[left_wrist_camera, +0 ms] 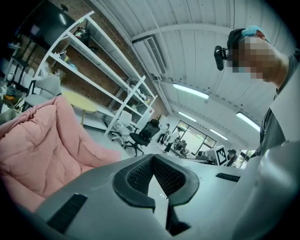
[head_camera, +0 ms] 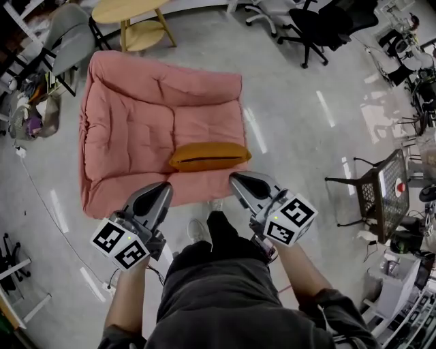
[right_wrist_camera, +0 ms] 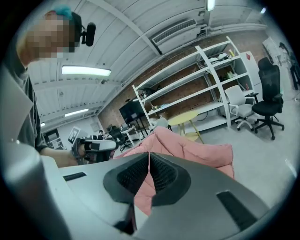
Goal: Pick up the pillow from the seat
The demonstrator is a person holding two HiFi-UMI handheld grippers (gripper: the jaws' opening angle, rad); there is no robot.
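Observation:
An orange pillow [head_camera: 209, 155] lies across the front part of a pink padded floor seat [head_camera: 136, 102]. Both grippers hover side by side just short of the seat's near edge, above the person's legs. My left gripper [head_camera: 164, 187] is shut and holds nothing, its tip below and left of the pillow. My right gripper [head_camera: 236, 178] is shut and empty too, just below the pillow's right end. In the left gripper view the jaws [left_wrist_camera: 153, 157] meet, with the pink seat [left_wrist_camera: 42, 145] at left. The right gripper view shows closed jaws [right_wrist_camera: 149, 153] in front of the seat [right_wrist_camera: 197, 150]; the pillow is hidden there.
A round yellow table [head_camera: 129, 10] stands behind the seat, a grey chair [head_camera: 68, 34] at its far left. Black office chairs [head_camera: 317, 24] are at the back right. A black wire chair [head_camera: 381, 187] stands to the right. White shelving [left_wrist_camera: 93, 70] lines the brick wall.

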